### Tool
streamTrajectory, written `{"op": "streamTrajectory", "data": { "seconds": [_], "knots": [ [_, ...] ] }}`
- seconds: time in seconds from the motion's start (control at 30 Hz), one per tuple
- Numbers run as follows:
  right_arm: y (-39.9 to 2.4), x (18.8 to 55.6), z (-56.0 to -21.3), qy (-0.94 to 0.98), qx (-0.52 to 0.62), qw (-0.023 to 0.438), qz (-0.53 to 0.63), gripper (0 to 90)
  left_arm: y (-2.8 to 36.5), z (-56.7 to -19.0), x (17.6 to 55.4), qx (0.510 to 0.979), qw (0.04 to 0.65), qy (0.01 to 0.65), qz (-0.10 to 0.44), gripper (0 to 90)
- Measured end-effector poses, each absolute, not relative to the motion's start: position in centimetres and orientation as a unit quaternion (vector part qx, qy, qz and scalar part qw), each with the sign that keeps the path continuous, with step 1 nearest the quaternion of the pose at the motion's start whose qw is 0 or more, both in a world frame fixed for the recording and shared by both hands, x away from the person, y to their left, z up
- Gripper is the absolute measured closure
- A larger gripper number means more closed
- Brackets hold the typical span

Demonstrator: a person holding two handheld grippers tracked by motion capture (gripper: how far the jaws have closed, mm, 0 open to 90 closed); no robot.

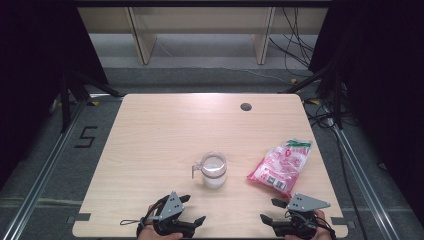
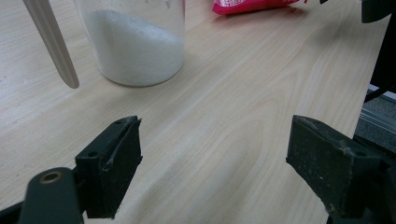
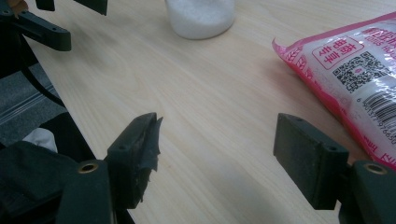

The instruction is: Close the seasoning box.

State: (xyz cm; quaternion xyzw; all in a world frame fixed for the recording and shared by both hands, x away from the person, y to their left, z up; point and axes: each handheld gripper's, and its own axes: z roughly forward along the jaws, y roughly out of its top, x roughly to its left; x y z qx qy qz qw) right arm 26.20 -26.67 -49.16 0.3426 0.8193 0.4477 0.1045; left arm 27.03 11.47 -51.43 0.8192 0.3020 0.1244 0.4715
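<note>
A: Are the grippers holding anything?
B: No. The left gripper (image 1: 192, 210), bottom centre-left, and the right gripper (image 1: 269, 211), bottom right, gape wide over bare table (image 1: 160, 135).
A: The cup?
B: The clear cup (image 1: 214, 170) stands mid-frame, the pink bag (image 1: 280, 165) to its right.

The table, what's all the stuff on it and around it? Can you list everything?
Clear plastic measuring cup with a handle: one, see-through, partly filled with white grains, middle of the table towards the near side.
Pink and white plastic packet with a barcode: one, lying flat to the right of the cup, apart from it.
Light wooden table: one, pale wood.
Round dark grommet: one, at the table's far edge.
Black cables: several, on the floor behind the table on the right.
Left gripper: one, black, near edge, jaws open, nothing between them.
Right gripper: one, black, near edge by the packet, jaws open, nothing between them.
</note>
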Motion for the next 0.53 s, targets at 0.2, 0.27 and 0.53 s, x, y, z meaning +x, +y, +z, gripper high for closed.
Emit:
{"op": "streamTrajectory", "data": {
  "seconds": [0.2,0.27,0.53],
  "knots": [
    [-26.60,26.15,-49.17,0.823,0.339,0.110,0.442,31.8,11.42,-51.48,27.01,0.811,0.482,0.311,0.119,17.3],
    [-26.58,26.21,-49.21,0.824,0.336,0.105,0.443,31.7,11.59,-51.46,27.13,0.815,0.474,0.308,0.123,17.5],
    [-26.59,26.24,-49.24,0.823,0.337,0.101,0.446,31.7,11.60,-51.38,27.09,0.805,0.487,0.318,0.118,17.7]
  ]
}}
